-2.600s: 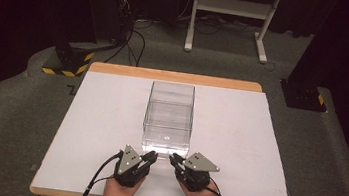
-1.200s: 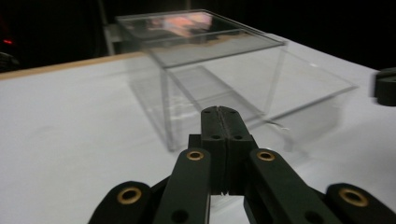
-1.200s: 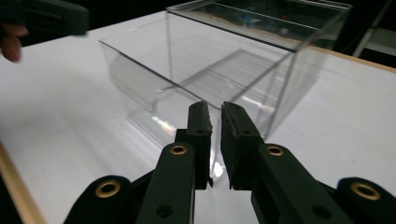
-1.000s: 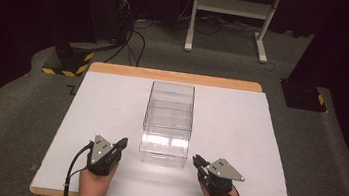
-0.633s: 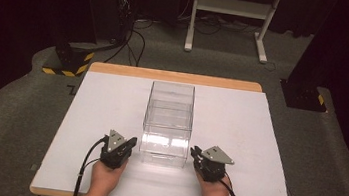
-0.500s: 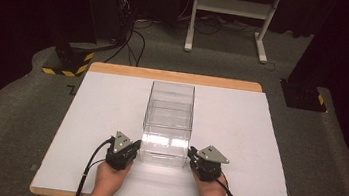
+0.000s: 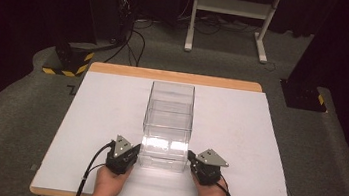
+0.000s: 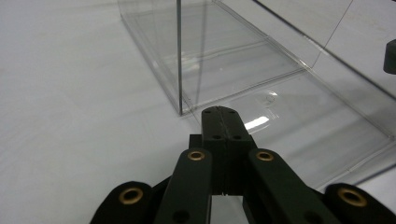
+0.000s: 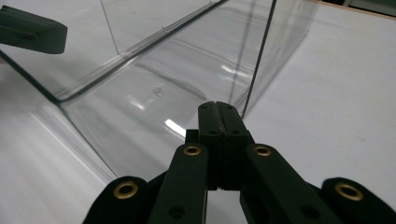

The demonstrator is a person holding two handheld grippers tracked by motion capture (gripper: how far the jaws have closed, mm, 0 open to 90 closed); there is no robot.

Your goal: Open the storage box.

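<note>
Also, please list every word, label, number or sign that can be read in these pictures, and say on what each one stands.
No text can be read.
Clear plastic box: no label or print.
White table sheet: blank.
Grey floor beside the table's left far corner: a dark mark, perhaps a "Z", cut off by the table and too unclear to read.
Yellow and black striped base: warning stripes, no words.

Legible text: none; a dark mark on the floor mat (image 7: 71, 88), beside the table's (image 7: 175, 77) far-left corner, is unreadable.
</note>
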